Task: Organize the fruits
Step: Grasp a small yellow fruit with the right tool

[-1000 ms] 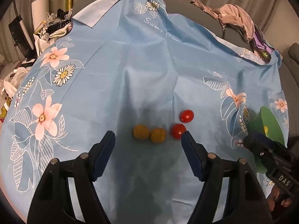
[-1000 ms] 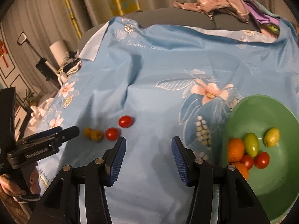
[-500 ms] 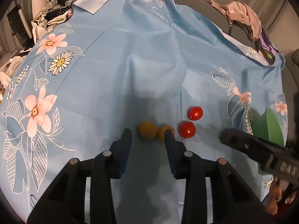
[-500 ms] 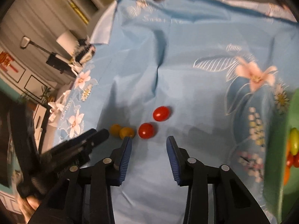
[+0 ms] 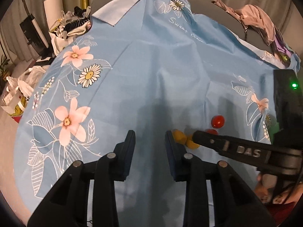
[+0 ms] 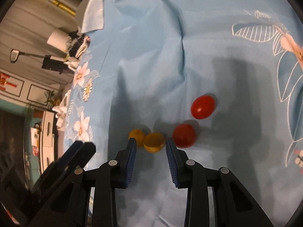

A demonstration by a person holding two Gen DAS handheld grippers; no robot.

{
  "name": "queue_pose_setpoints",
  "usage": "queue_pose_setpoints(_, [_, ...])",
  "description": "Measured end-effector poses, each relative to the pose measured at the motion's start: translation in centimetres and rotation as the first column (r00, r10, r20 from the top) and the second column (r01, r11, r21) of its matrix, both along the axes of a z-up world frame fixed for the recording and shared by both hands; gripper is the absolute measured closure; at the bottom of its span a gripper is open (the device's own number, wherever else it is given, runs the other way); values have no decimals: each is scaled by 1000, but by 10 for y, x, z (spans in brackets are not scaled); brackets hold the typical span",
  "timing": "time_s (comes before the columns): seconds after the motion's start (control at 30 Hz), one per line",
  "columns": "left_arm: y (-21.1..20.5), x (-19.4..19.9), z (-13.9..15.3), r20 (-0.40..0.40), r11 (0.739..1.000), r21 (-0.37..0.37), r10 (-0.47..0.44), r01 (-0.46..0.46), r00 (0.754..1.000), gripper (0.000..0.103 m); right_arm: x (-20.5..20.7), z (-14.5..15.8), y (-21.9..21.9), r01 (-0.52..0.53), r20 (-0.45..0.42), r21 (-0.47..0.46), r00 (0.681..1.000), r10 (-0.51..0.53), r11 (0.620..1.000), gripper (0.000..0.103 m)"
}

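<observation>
A blue floral tablecloth [image 5: 151,66] fills both views, with a clothes pile [image 5: 255,19] seen at upper right of the left wrist view. The left gripper [image 5: 150,141] is seen at lower centre, fingers partly open, nothing held, only cloth between them. The right gripper [image 6: 150,145] is at lower centre of its view, fingers partly open and set either side of a yellow cherry tomato [image 6: 153,142]; contact cannot be told. A second yellow cherry tomato [image 6: 136,134] is touching it on the left, partly hidden by the left finger. A red cherry tomato [image 6: 184,135] is just right of the right finger; another red tomato [image 6: 203,106] lies apart, up-right.
</observation>
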State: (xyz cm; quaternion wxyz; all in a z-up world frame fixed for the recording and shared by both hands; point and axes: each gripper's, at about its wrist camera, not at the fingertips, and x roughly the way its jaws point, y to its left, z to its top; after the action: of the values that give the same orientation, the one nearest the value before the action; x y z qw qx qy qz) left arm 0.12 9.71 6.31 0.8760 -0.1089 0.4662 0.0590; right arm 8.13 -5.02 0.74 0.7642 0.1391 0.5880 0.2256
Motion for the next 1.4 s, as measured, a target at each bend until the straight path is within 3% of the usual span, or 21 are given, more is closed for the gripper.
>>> queue_pose_setpoints(0.17, [-2,1,2,4,1000,-11,-3,3,1000,72,-1,-5,14,-10,39,-87,999,13,996,68])
queue_pose_setpoints(0.27, [-1,0,4,6,1000,-2,6,-6,1000,72,-4,-6,14,-25,66,-82,997,31,996,74])
queue_pose_setpoints(0.5, [-4,2,2,22,996,-83,-25,27,999,70,-20,4,-1,-57,98,-96,993,66,994,74])
queue_pose_setpoints(0.77, [-27,15,-12,-9,988,-124,-91,89,996,70,-50,16,-40,-55,226,-300,966,127,952,74])
queue_pose_setpoints(1.03, [-30,25,-31,-65,981,-175,-101,88,993,70,-44,6,-42,-43,234,-353,963,132,935,74])
queue_pose_setpoints(1.4, [-32,35,-47,-107,984,-162,-97,78,990,70,-46,4,-47,-44,248,-353,959,138,935,74])
